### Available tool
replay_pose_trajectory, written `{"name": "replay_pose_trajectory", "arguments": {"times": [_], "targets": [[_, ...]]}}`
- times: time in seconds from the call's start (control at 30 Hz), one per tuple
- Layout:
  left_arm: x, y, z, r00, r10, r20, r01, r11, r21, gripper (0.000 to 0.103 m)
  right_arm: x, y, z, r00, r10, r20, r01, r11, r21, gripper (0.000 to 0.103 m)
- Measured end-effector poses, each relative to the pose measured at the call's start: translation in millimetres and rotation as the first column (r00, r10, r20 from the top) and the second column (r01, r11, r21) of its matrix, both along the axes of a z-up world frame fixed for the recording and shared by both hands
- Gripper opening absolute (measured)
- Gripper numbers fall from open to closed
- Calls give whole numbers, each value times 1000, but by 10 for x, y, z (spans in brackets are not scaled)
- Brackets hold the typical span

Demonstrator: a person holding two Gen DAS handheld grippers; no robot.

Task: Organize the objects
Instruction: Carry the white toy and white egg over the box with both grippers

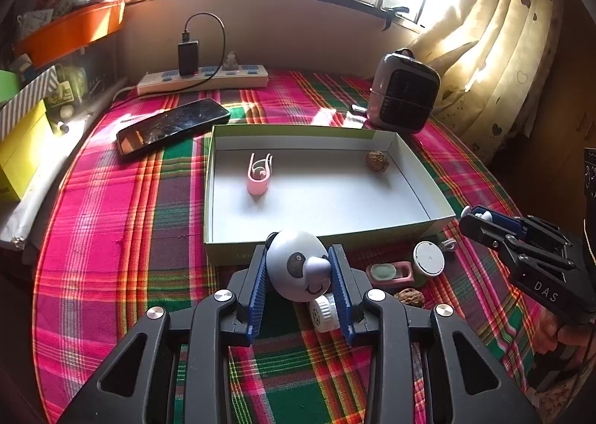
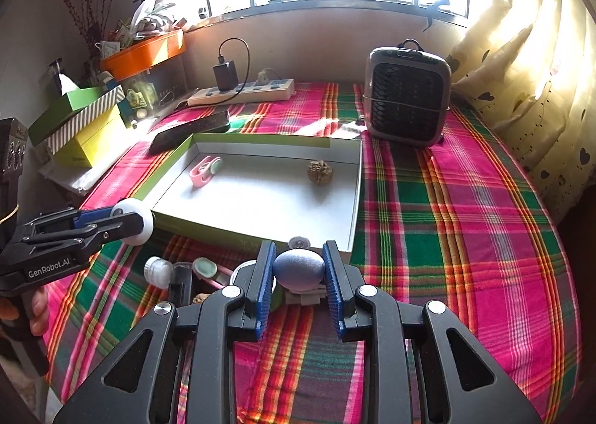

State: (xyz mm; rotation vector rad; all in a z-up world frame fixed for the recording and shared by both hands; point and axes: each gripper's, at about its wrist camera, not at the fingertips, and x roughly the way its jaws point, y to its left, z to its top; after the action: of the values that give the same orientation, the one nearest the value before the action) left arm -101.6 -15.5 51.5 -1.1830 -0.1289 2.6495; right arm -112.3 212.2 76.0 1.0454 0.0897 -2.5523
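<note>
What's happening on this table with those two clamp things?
A person is tidying small items into a shallow box. The left gripper is clamped on a round panda-face toy; the right gripper grips a small bluish egg-shaped object. A pink clip and a walnut already lie in the box. More bits wait on the plaid cloth.

A round white panda-face toy (image 1: pixel 303 267) sits clamped between the blue pads of the left gripper (image 1: pixel 301 264), face toward the camera. A bluish egg-shaped piece (image 2: pixel 298 269) is pinched between the pads of the right gripper (image 2: pixel 298 267). Just beyond both sets of tongs lies the open green-sided box (image 1: pixel 409 230), holding a pink clip (image 1: pixel 259 174) on its left and a brown walnut (image 1: pixel 377 161) at its far right corner.
</note>
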Motion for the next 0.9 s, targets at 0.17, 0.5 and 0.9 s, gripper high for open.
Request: {"name": "replay_pose_trajectory", "arguments": {"times": [0.17, 0.5, 0.9], "targets": [[-68, 27, 20, 1000, -5, -6, 5, 1000, -5, 30, -100, -85, 57, 1000, 27, -13, -27, 1000, 0, 27], [-228, 32, 5, 1000, -2, 0, 2, 1000, -4, 30, -425, -236, 105, 997, 80, 0, -80, 997, 6, 27], [-419, 23, -52, 1000, 8, 10, -8, 1000, -8, 30, -899, -510, 4, 988, 144, 48, -146, 989, 25, 27]]}}
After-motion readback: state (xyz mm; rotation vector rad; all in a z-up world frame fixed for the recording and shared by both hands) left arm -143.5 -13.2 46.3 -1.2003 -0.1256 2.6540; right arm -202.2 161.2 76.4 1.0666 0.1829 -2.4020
